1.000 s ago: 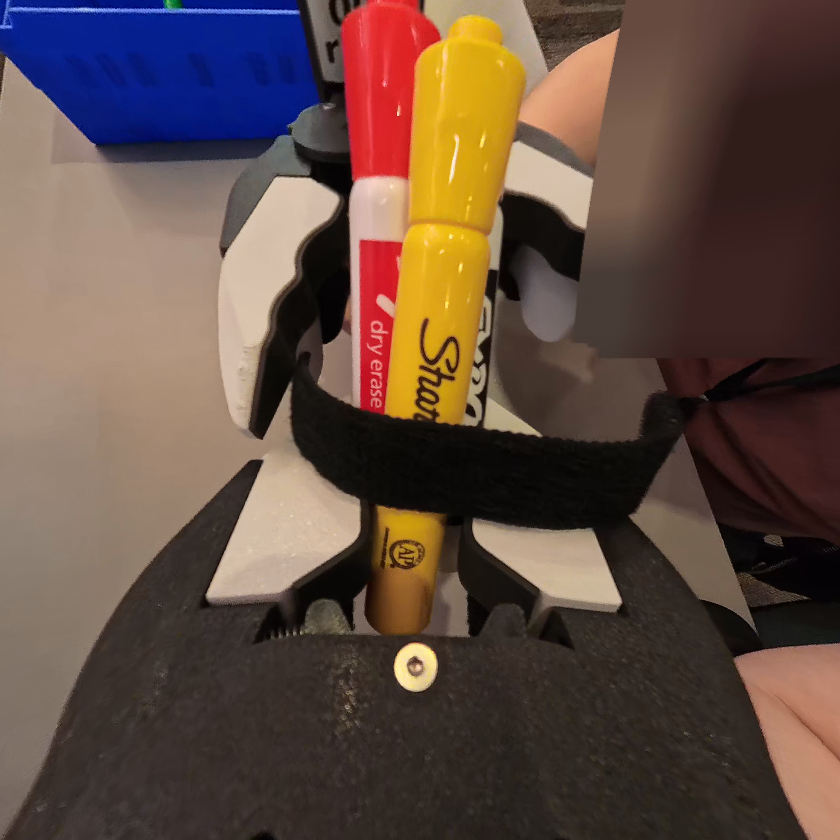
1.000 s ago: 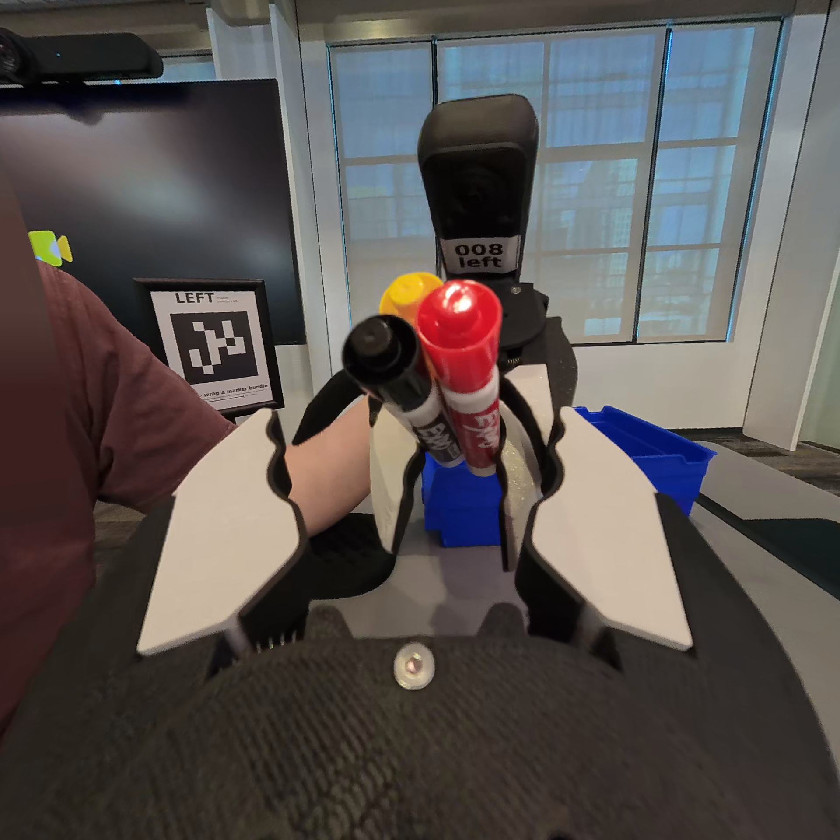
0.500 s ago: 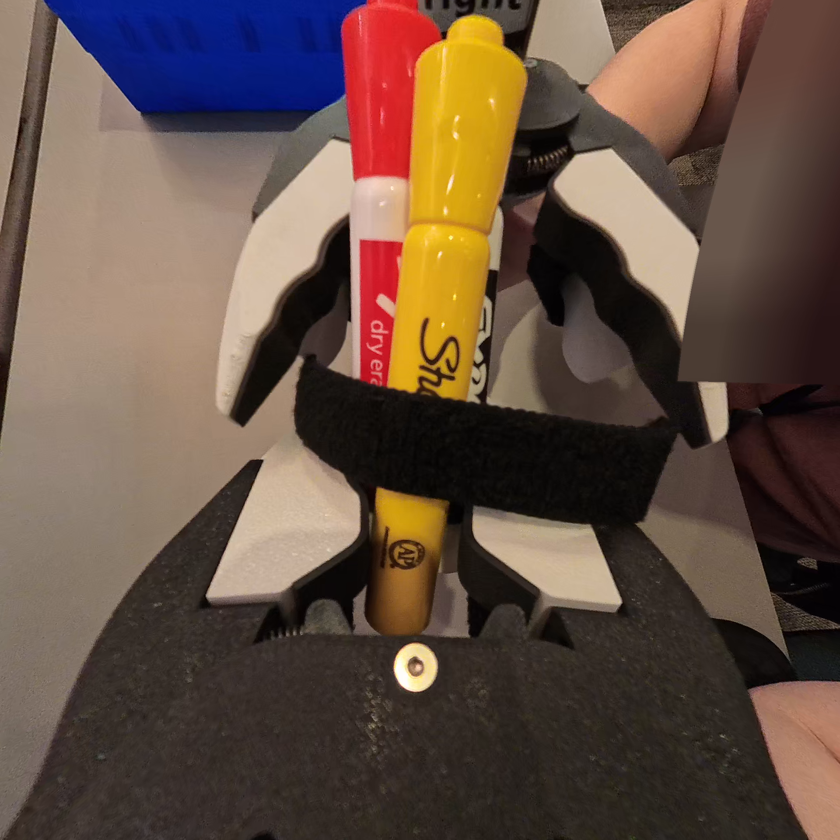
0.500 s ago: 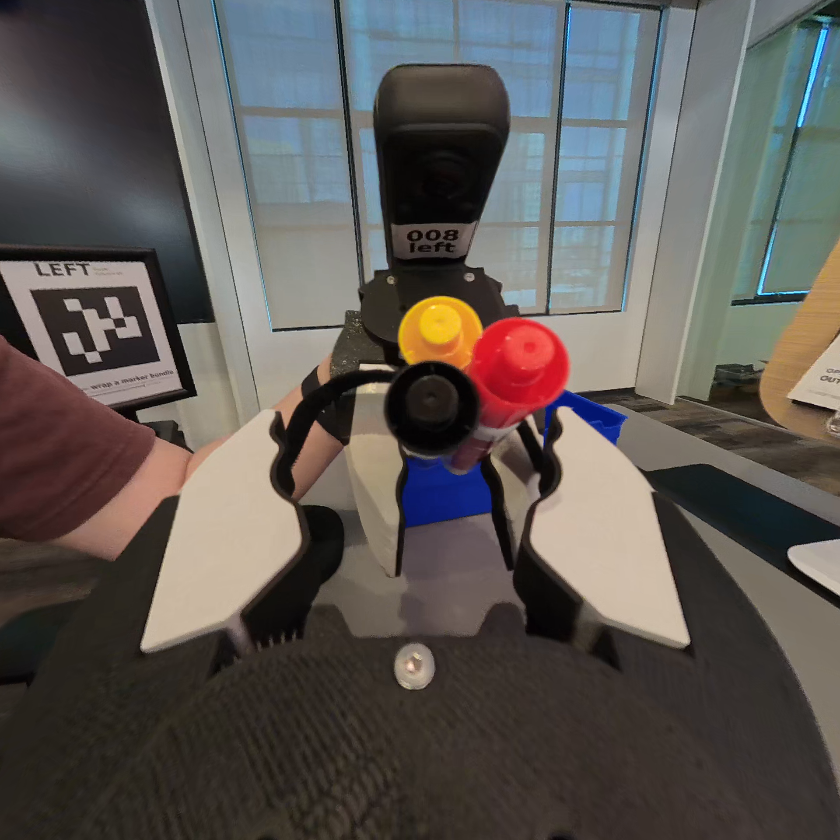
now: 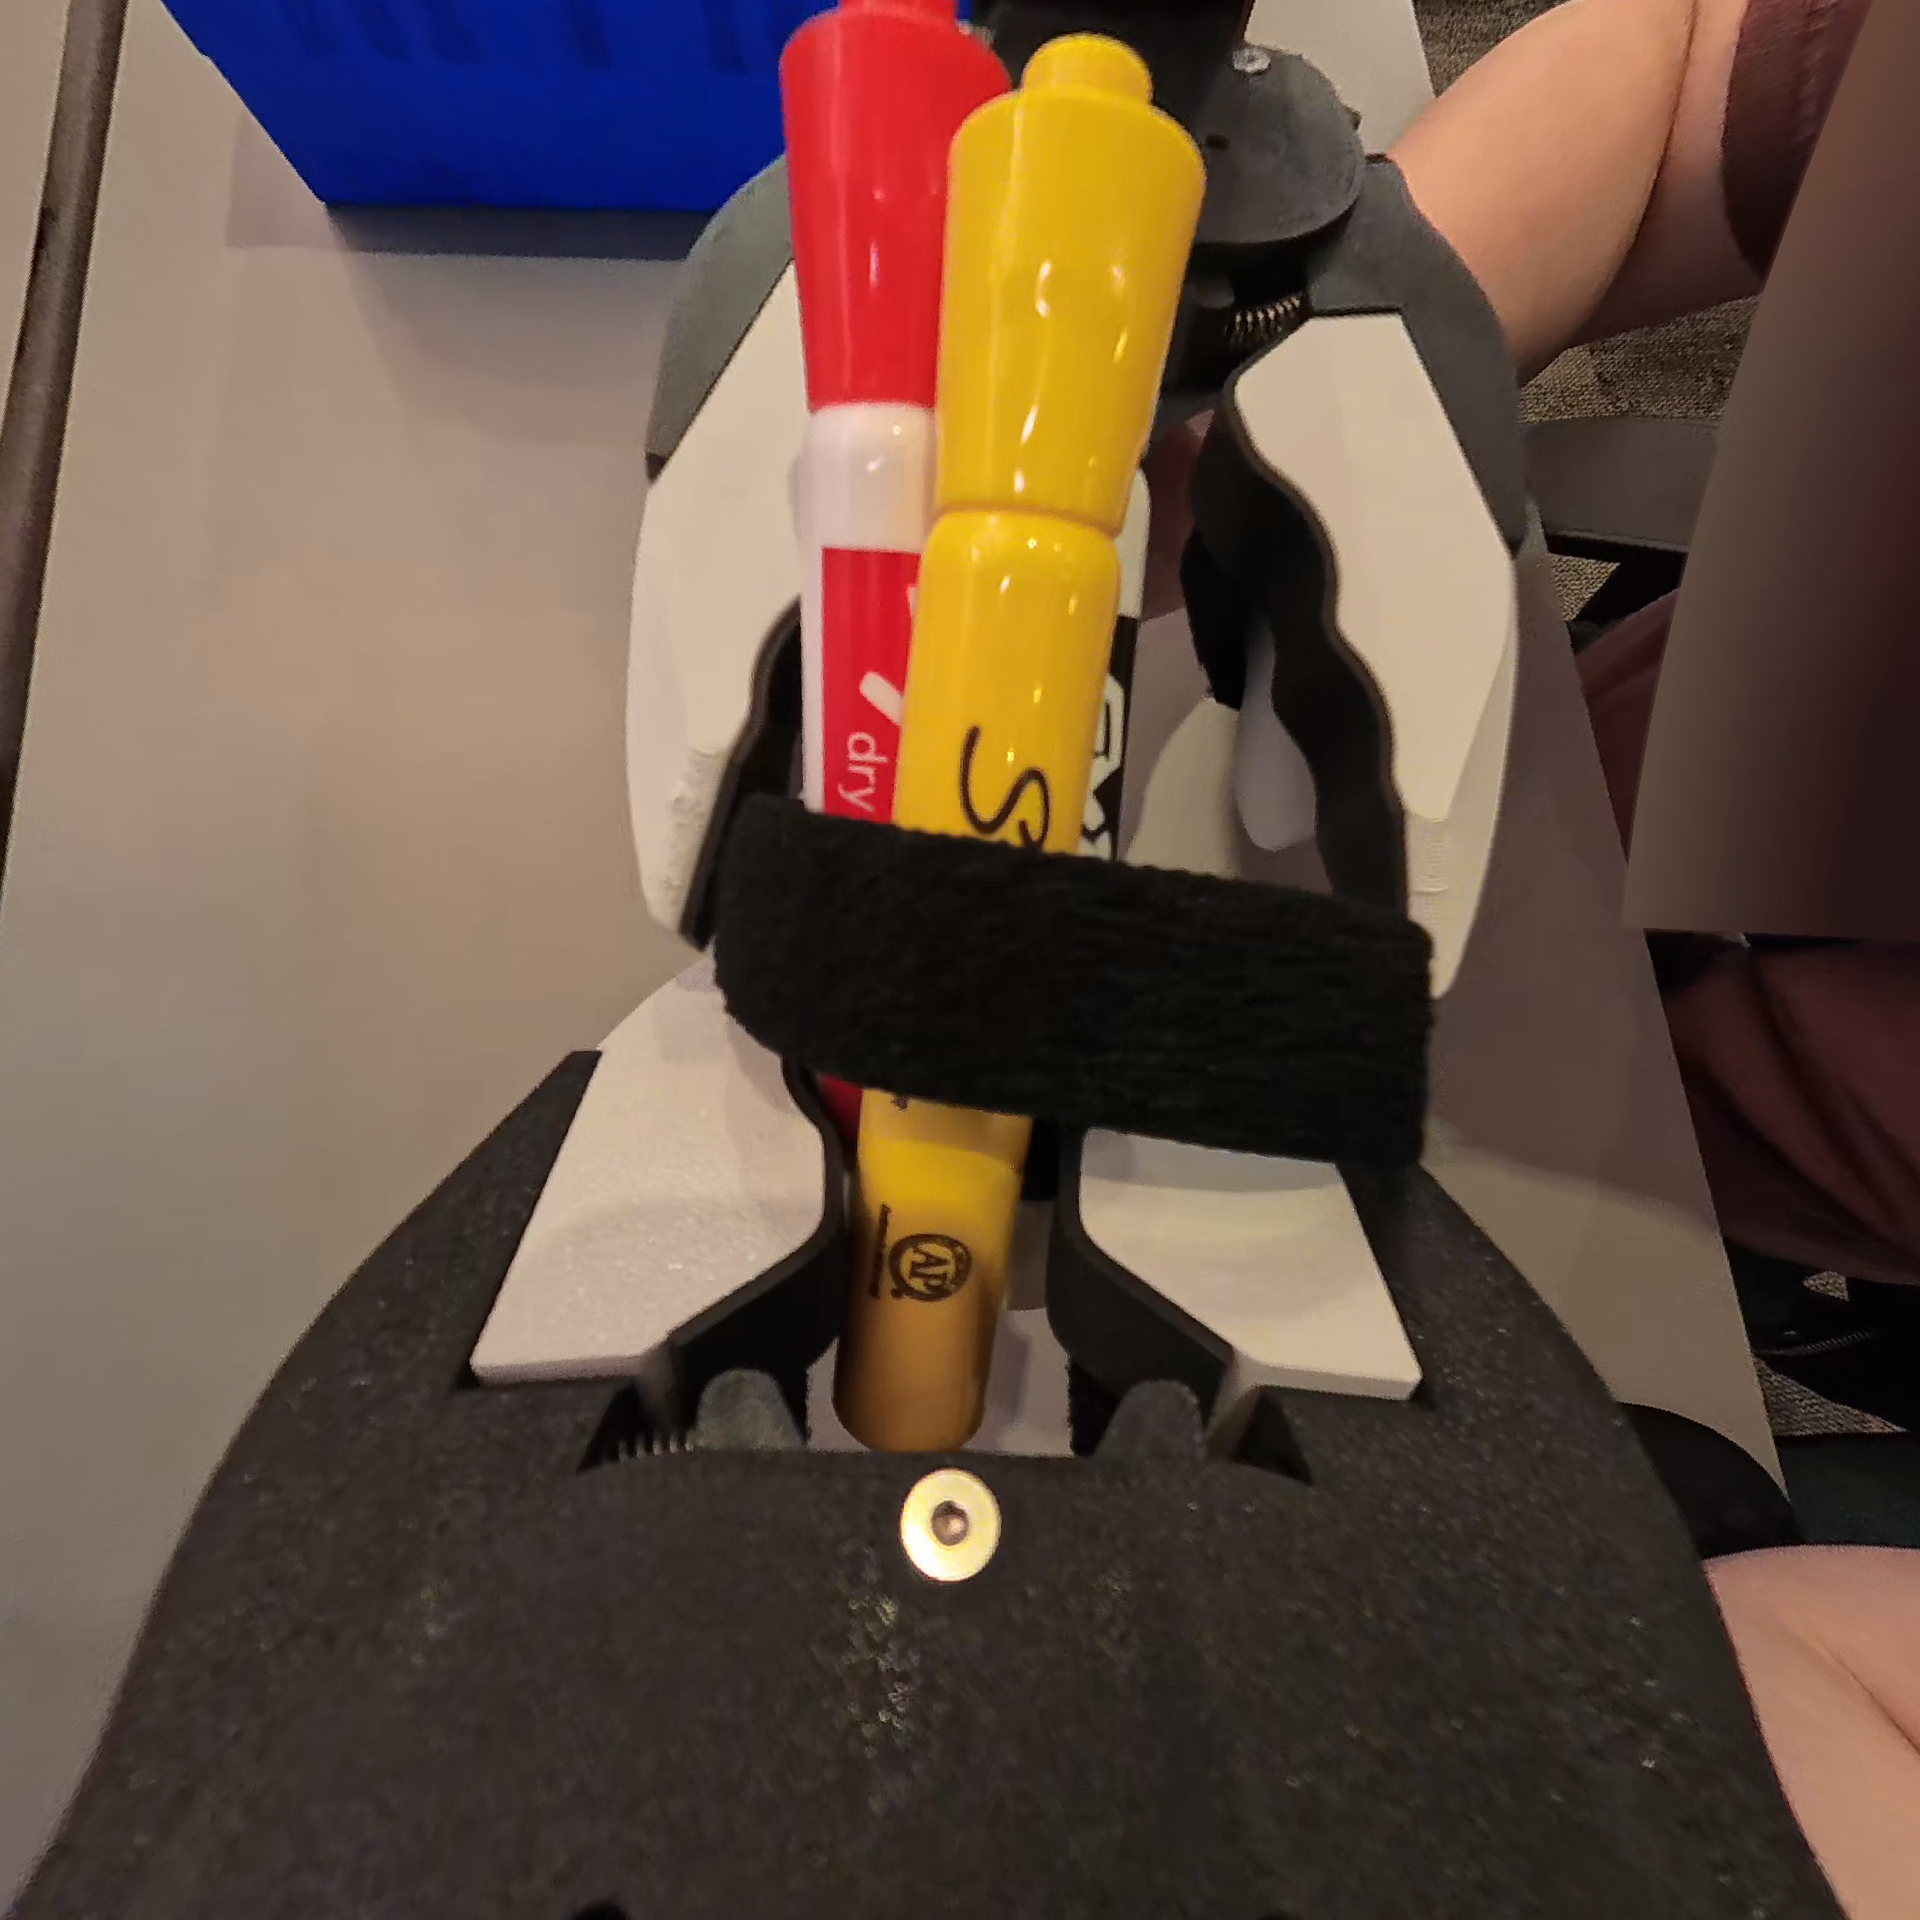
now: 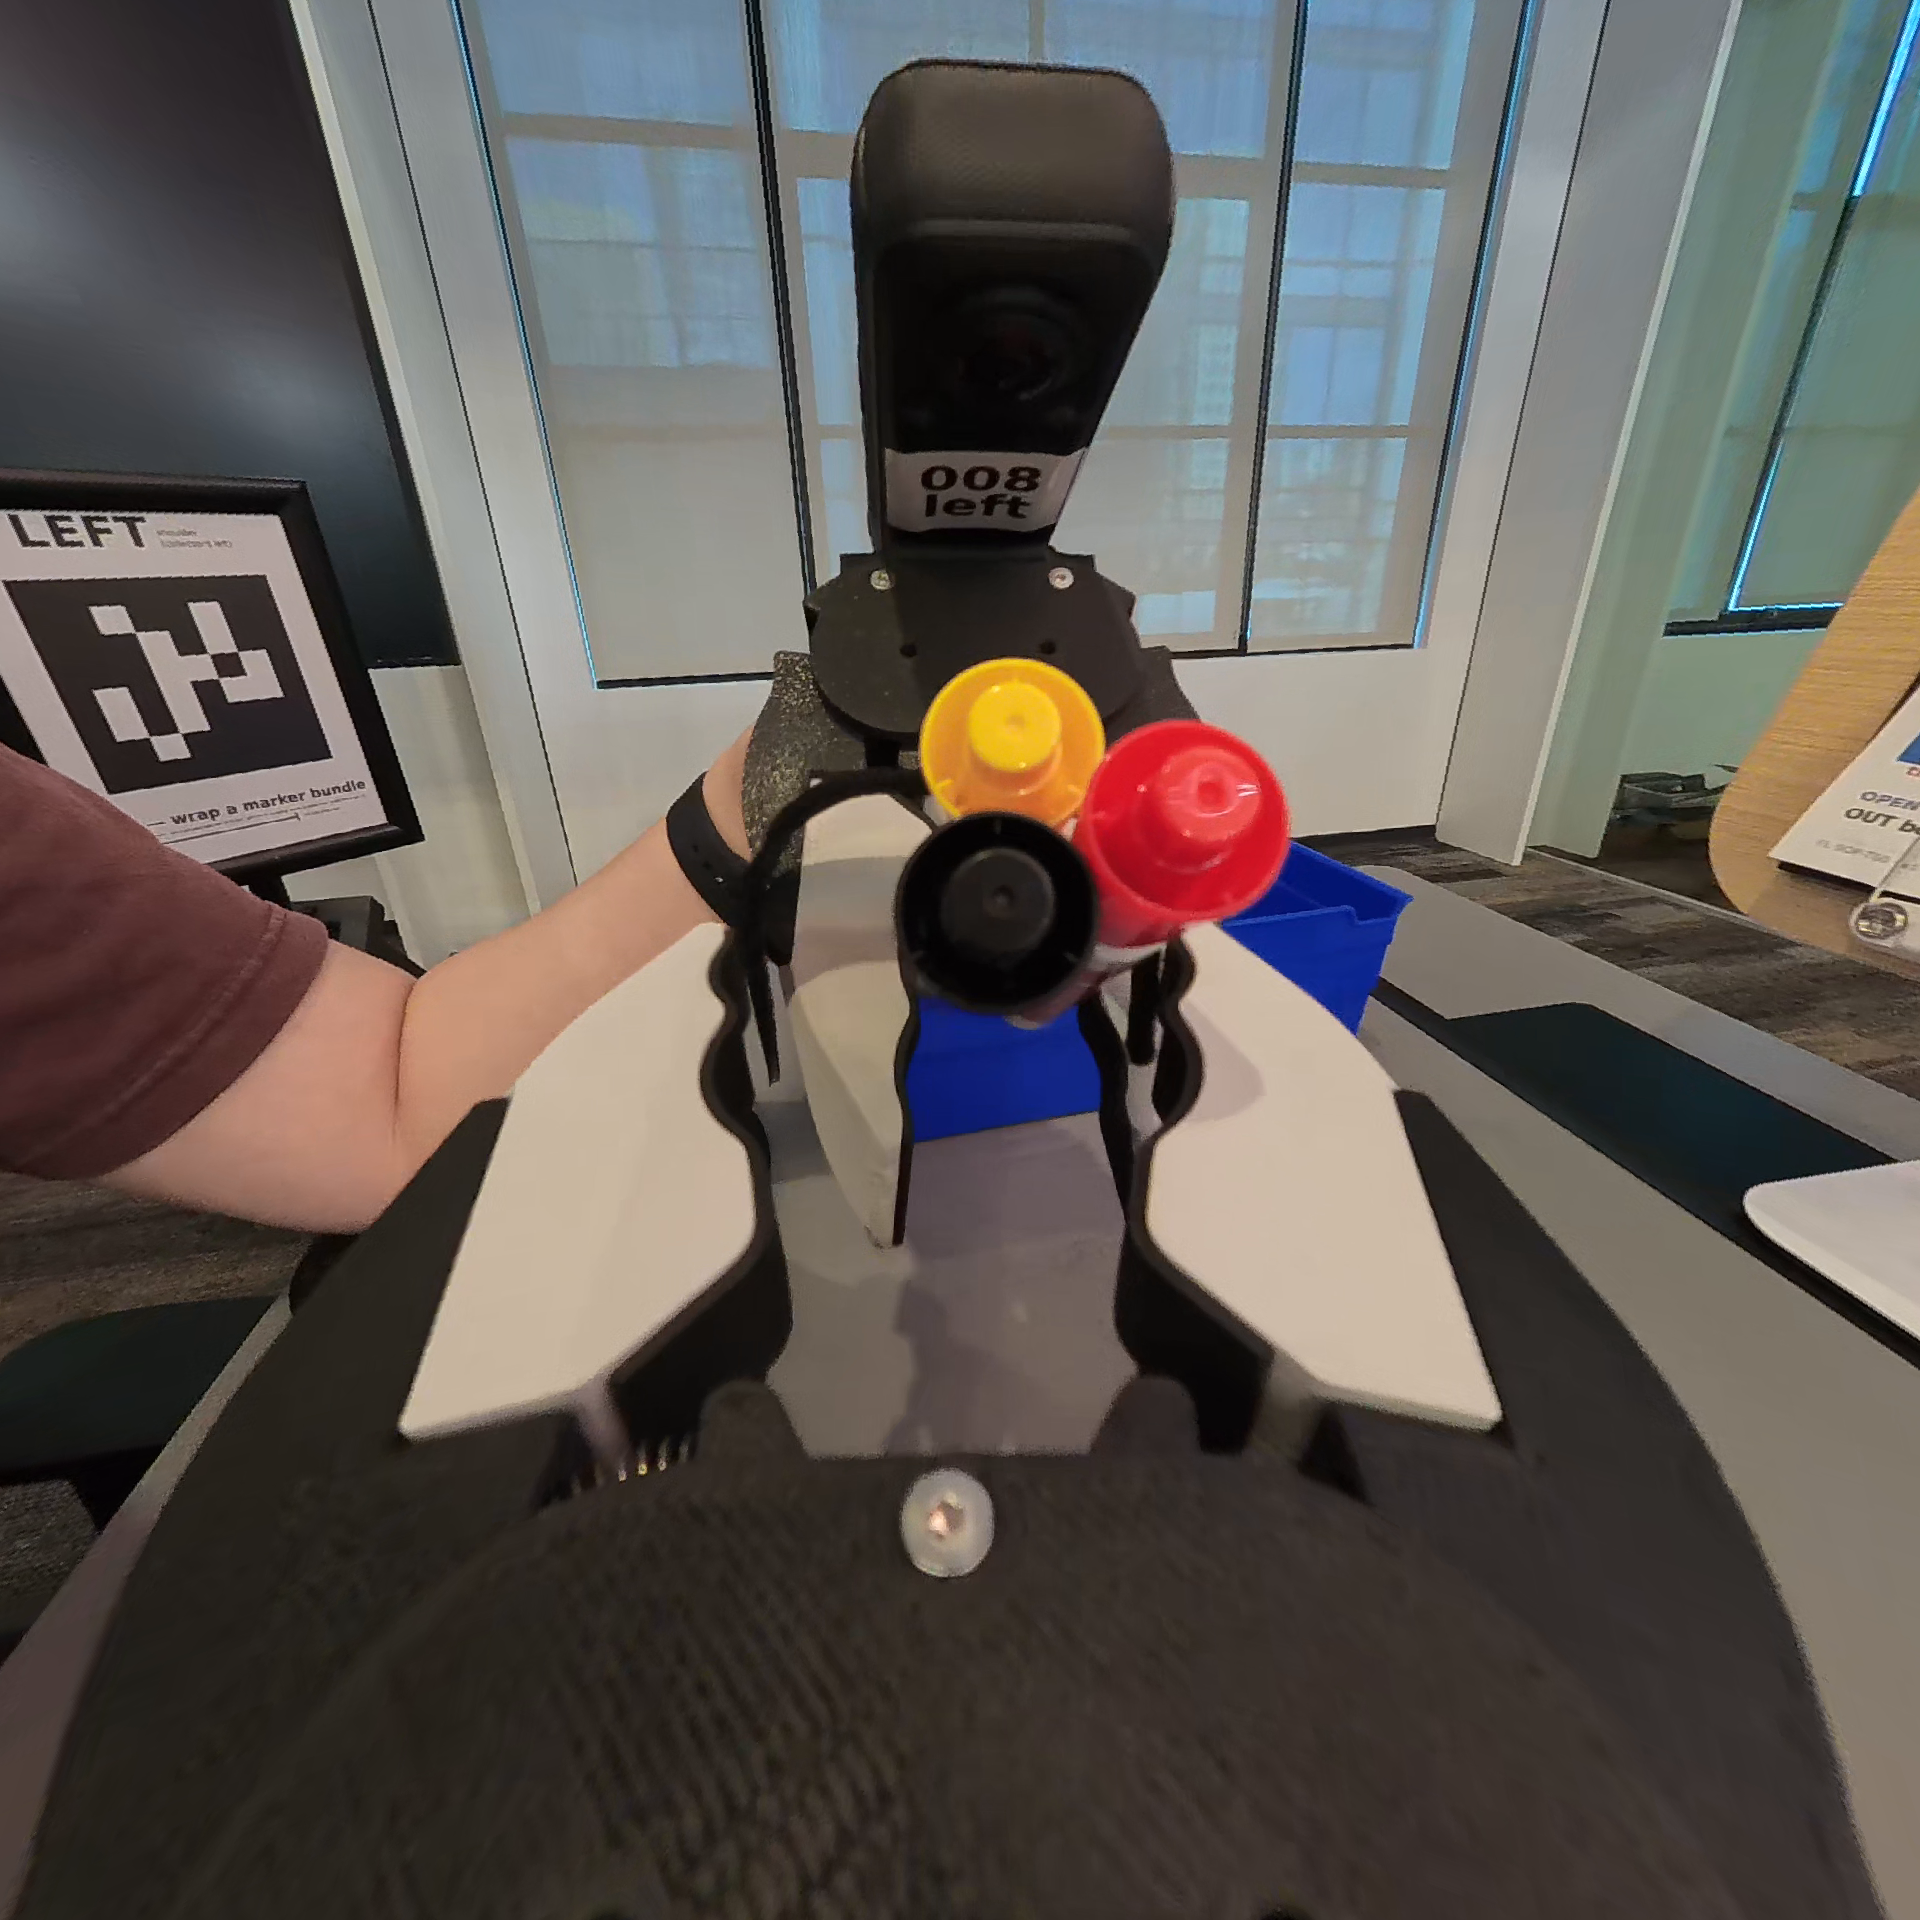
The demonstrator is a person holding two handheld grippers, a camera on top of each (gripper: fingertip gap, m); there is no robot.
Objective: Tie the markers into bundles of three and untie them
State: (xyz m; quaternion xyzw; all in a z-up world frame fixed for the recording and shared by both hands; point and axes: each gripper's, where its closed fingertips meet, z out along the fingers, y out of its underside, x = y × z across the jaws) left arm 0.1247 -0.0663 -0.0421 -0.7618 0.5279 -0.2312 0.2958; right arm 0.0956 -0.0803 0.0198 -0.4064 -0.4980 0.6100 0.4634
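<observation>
**Black strap loose around three markers, slip risk**

Left gripper point(image 5: 940, 1195) is clenched on the bundle: glossy yellow marker point(image 5: 1023, 665) in front at frame centre, red-capped dry-erase marker point(image 5: 868, 416) just left of it, black-capped marker point(image 6: 995, 914) behind, caps pointing away from the camera. Fuzzy black hook-and-loop strap point(image 5: 1070, 987) crosses the barrels just above the fingers, bulging to the right, not snug.

Right gripper point(image 6: 940, 1049) is released, fingers spread either side of the bundle; its tips sit at both ends of the strap loop.

Risks, my read:
- loop is slack, so a pull on one end could slide it off the barrels
- grip is near the marker tails; sideways strap force could twist or fan them out

Can't tell:
- whether the strap ends are fastened, or which one is free
- black marker nearly hidden in the left wrist view
- blue plastic bin point(image 5: 499, 114) is cut off at the upper left, contents unseen
</observation>
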